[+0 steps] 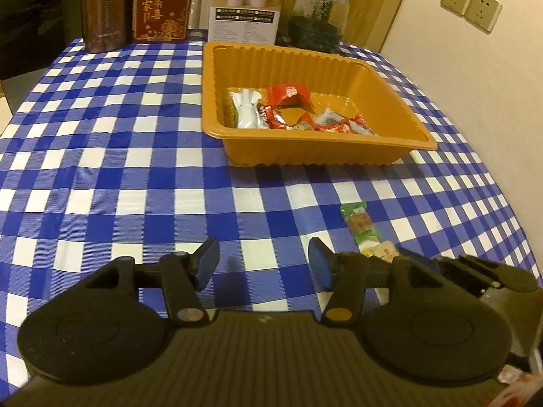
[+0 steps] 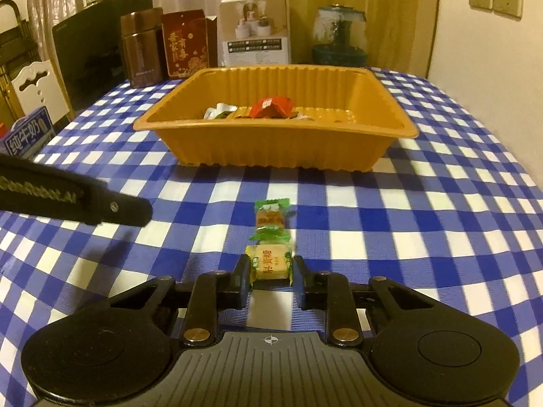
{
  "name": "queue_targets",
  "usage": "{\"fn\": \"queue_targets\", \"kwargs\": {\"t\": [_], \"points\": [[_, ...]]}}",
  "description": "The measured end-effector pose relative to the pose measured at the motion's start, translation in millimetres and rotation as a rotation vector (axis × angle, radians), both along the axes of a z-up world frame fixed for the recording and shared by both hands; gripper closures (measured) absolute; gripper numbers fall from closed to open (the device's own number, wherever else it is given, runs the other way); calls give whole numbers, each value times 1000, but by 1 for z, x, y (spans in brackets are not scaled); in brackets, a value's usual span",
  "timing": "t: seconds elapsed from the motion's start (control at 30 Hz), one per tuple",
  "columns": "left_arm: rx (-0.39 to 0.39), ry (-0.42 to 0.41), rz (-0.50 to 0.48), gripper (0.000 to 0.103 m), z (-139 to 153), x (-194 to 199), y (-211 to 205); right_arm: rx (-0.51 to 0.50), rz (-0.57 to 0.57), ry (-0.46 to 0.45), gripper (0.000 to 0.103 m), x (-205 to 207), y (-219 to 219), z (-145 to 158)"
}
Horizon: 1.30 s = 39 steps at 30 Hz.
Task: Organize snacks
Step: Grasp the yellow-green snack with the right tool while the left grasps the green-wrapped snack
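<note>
1. Snacks are lying in two places: several wrapped pieces inside the orange tray (image 2: pixel 271 142), and two candies on the checked counter (image 2: pixel 424 224) in front of it, well short of its near wall.
2. The yellow candy (image 2: pixel 269 264) is sitting between the fingers of the right gripper (image 2: pixel 269 276), which look closed onto its sides, pinching the wrapper; it is still resting on the counter.
3. The green candy (image 2: pixel 270 217) is lying just beyond the yellow one, their twisted wrapper ends touching or nearly so.
4. The left gripper (image 1: pixel 263 264) is hovering over bare cloth with its fingers apart and nothing between them.
5. Risk: the hold may be catching mostly crinkly wrapper, so the candy could be slipping or swivelling out as it rises.
6. Risk: the neighbouring green piece could be getting dragged along if the wrapper tails are snagging.
7. Risk: the tray wall is tall and ribbed; carrying too low would be knocking the candy against the rim or nudging the light tray across the cloth.
8. The tray is holding a white-silver packet (image 1: pixel 247 108), red-wrapped sweets (image 1: pixel 288 96) and a few smaller mixed ones, clustered toward its near-left part, with the rest of the floor bare.
9. The glass jar (image 2: pixel 339 34) at the back is holding something dark that I cannot identify.
</note>
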State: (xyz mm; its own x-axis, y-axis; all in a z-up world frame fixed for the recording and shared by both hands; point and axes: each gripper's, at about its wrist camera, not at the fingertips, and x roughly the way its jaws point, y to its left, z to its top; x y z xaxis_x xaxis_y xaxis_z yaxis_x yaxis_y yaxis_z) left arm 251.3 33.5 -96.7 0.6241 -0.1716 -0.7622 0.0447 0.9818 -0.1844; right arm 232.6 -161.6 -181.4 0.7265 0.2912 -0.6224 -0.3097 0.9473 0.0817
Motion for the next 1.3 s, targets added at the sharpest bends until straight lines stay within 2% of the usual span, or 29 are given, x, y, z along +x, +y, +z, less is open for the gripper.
{"fn": "queue_targets", "kwargs": {"t": [0.2,0.47,0.87,1.3], "points": [[-53,-31,-45,49,-1,2,-12,22,-77,-14,77,-1,-25,12],[-46,-45,-81,50,-12,12,-43,88,-173,5,77,7,-58,21],[-42,-62,-123,55,-18,24,-84,118,-230,16,77,10,-86,19],[-21,-66,-108,58,-32,32,-99,135,-255,28,77,13,-96,16]]}}
